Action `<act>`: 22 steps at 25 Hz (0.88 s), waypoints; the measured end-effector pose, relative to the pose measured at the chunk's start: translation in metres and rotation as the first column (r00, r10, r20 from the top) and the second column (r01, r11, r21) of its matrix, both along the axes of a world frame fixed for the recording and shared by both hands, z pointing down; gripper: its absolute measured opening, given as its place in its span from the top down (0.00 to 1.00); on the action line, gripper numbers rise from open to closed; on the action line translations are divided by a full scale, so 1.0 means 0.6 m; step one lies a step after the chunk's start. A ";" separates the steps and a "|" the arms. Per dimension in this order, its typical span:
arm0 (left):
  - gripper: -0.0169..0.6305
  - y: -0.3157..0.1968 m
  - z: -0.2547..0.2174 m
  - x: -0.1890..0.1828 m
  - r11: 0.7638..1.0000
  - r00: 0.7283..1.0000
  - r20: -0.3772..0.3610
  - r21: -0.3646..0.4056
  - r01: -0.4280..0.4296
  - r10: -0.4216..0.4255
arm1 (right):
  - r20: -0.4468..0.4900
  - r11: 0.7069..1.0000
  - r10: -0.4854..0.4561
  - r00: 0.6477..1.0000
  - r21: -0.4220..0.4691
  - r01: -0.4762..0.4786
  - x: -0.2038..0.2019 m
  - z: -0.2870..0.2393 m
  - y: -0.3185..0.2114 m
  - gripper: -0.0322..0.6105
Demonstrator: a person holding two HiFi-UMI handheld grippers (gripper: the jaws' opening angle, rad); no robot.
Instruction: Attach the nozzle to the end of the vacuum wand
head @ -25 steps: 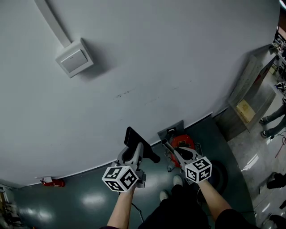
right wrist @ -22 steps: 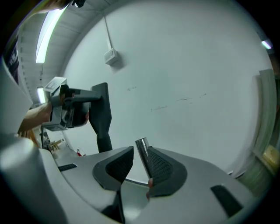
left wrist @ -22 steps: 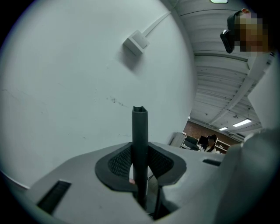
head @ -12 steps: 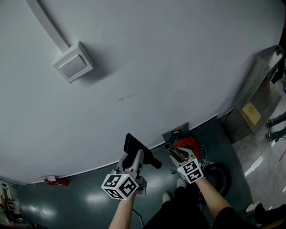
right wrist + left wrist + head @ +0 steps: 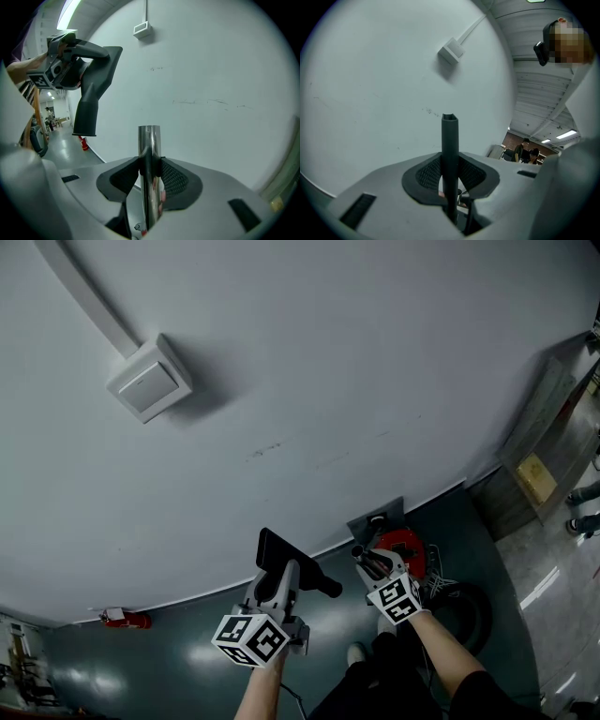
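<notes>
- The left tongs (image 5: 450,174) are clamped on the black nozzle (image 5: 450,140), gripping its thin flattened part. The nozzle's round collar hangs free below them.
- The right tongs (image 5: 150,174) are closed on the shiny metal wand (image 5: 149,150), whose open end sticks out past the pads.
- Both parts are held in the air above the dark floor (image 5: 178,662), near its edge at the pale wall (image 5: 356,362). They sit side by side, near each other but apart.
- Risk: the collar does not face the wand's end. Pushing them together at an angle would probably jam or glance off.
- Risk: the wand is smooth metal, so it may slide back through the pads under a push.
- Risk: the nozzle is pinched on a narrow edge and may swivel in the grip when it meets resistance.
- Risk: the red vacuum (image 5: 405,545) on the floor below may tug on the wand, though no hose can be made out.
- Writing: none can be read. The marker cubes (image 5: 251,639) carry only black and white square patterns. The wall box (image 5: 150,379) looks blank, and no brand shows on the vacuum.
</notes>
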State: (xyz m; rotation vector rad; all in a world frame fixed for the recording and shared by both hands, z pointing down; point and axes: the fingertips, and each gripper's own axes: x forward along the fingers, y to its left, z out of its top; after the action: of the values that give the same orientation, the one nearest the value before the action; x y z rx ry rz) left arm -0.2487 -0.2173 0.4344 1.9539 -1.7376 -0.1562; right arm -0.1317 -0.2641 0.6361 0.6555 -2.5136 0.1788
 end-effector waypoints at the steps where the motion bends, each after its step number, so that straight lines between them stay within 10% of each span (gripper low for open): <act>1: 0.84 -0.001 -0.002 -0.001 1.000 1.000 0.000 0.004 0.001 -0.001 | 0.001 1.000 0.000 1.000 0.003 0.000 0.000 0.000 0.000 0.72; 22: 0.84 -0.104 -0.051 0.032 0.991 1.000 0.017 0.136 -0.019 0.017 | -0.006 1.000 -0.030 1.000 0.005 0.030 -0.008 0.002 -0.004 0.72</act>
State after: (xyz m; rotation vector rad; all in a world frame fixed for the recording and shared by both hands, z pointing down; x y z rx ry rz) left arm -0.2296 -0.2796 0.4041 2.0719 -1.7607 -0.2595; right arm -0.1363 -0.2663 0.6374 0.6186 -2.5176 0.1586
